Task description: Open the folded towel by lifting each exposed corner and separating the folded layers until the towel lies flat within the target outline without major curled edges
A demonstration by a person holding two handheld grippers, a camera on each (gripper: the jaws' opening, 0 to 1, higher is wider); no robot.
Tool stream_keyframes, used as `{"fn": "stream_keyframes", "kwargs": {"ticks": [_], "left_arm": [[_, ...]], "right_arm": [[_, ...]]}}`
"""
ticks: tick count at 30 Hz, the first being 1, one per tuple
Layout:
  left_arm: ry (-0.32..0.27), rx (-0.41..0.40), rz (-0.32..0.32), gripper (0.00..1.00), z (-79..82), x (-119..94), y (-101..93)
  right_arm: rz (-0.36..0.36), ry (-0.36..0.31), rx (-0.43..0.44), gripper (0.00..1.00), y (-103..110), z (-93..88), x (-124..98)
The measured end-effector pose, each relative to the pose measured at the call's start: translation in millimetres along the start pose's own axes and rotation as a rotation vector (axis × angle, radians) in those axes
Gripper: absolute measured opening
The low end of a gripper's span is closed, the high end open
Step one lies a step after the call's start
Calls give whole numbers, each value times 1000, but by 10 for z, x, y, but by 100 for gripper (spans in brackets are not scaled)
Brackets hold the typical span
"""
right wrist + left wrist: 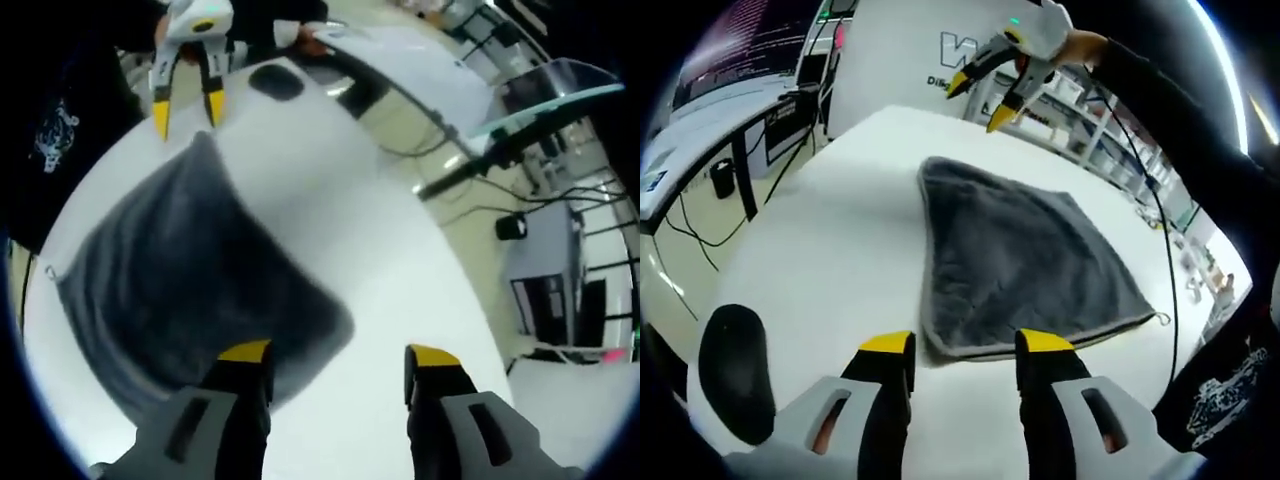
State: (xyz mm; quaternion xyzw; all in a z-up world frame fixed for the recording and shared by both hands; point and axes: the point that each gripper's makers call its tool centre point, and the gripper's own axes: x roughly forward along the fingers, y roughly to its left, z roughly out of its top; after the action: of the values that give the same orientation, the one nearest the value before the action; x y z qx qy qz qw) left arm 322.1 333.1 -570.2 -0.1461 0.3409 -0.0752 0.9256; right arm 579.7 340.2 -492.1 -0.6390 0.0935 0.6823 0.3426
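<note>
A dark grey towel (1025,265) lies folded into a rough square on a white table (830,250), its surface soft and slightly rippled. In the left gripper view it sits at 12 o'clock from the left gripper (965,345), whose yellow-tipped jaws stand apart just short of the near hem. A small loop (1162,320) sticks out at one corner. The right gripper (985,95) hovers beyond the far edge, jaws spread, holding nothing. A black oval object (735,370) rests at 8 o'clock, its identity unclear. Desks and cables blur behind.
</note>
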Motion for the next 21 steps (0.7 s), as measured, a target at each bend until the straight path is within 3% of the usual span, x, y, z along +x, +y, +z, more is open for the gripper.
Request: {"fn": "stream_keyframes", "kwargs": {"ticks": [5, 17, 21], "left_arm": [[5, 1, -7, 34, -20, 24, -13], [-15, -6, 6, 25, -29, 46, 19], [-21, -2, 9, 23, -22, 53, 23]], "right_arm": [[-13, 13, -17, 58, 31, 2, 96], [-10, 3, -24, 46, 43, 55, 209], [-4, 1, -19, 46, 1, 65, 226]]}}
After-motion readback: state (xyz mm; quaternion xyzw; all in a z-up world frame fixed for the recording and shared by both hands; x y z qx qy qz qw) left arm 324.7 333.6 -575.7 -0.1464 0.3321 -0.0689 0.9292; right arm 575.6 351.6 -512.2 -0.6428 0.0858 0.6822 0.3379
